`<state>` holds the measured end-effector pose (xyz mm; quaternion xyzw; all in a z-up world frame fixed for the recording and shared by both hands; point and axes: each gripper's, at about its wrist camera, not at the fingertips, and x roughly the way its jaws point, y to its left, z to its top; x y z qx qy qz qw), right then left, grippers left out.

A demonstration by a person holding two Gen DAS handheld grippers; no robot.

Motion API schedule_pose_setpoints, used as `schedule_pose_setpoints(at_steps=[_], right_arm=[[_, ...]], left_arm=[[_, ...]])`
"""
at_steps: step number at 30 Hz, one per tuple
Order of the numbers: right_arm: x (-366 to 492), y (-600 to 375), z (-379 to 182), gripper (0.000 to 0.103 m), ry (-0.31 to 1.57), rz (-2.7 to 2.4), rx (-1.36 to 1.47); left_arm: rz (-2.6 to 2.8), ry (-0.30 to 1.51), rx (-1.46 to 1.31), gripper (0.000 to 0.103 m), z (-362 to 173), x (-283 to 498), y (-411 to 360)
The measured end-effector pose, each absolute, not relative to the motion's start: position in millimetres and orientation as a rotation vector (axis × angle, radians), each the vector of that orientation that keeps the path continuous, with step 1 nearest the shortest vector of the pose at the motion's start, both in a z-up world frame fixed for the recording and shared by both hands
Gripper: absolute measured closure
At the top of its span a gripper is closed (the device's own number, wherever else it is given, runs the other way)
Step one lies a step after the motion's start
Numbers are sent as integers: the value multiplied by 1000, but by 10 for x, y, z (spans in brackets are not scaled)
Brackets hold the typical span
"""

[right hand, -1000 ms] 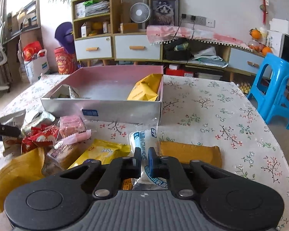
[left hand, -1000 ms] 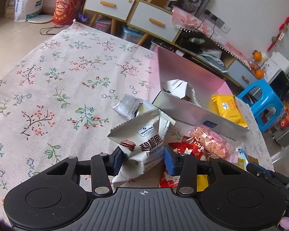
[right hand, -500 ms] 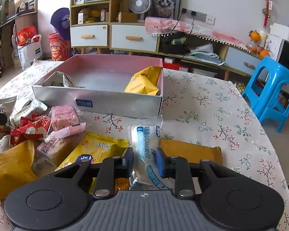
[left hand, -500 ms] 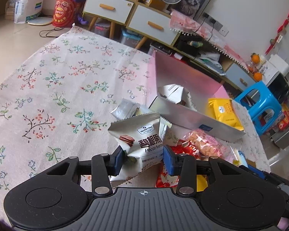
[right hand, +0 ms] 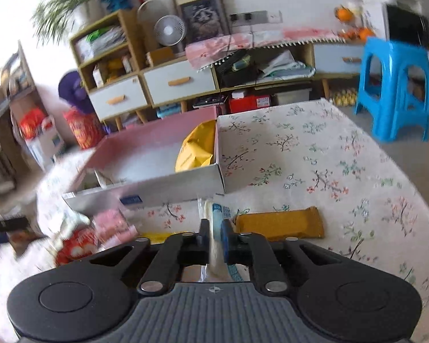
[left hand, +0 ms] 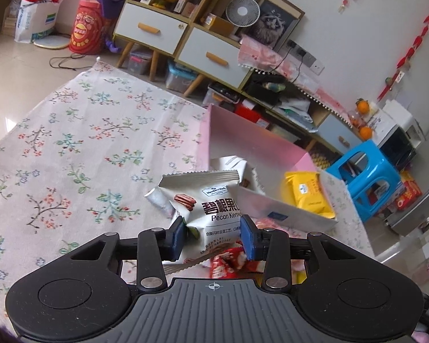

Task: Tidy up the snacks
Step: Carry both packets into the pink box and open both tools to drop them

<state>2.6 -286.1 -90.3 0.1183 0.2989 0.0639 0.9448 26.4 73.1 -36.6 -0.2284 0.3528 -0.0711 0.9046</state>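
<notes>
Pecan packet (left hand: 211, 211) pinched between left tongs (left hand: 213, 235)

Worktop (left hand: 71, 143) cloth: beige, floral print. Box (right hand: 157, 134): pink inside, silver wall. Pecan packet (left hand: 211, 203): white. Stool (right hand: 397, 85): blue.

The white snack packet (left hand: 211, 208) reads "Member's Mark", "碧根果" and "Pecan Kerne".

Domestic living room. Furnishings: wooden sideboard with white drawers (left hand: 150, 30), small white desk fan (left hand: 241, 10), framed raccoon picture (right hand: 204, 17), blue plastic stool (right hand: 397, 85), potted green plant (right hand: 71, 5). Floral-print cloth-covered tabletop (left hand: 71, 143); red festive hanging ornaments (left hand: 417, 43) on white wall.
</notes>
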Motion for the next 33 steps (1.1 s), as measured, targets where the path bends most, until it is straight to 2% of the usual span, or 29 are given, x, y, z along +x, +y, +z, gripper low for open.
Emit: schedule_pose_setpoints(at_steps=[5, 6, 9, 17, 21, 33], right_arm=[[73, -3004, -905, 103, 610, 137, 361], [84, -3005, -914, 98, 616, 135, 363], [96, -2970, -945, 74, 643, 165, 353], [188, -2648, -1167, 76, 755, 152, 105], [126, -2535, -1163, 92, 724, 131, -8], [187, -2836, -831, 94, 623, 196, 338]], left_arm=[[-185, 735, -458, 66, -328, 318, 591], [-197, 736, -450, 66, -324, 327, 550], [-230, 736, -426, 66, -325, 324, 429], [-281, 738, -348, 66, -368, 246, 262], [-293, 745, -339, 66, -374, 239, 243], [-337, 759, -330, 66, -158, 489, 189]])
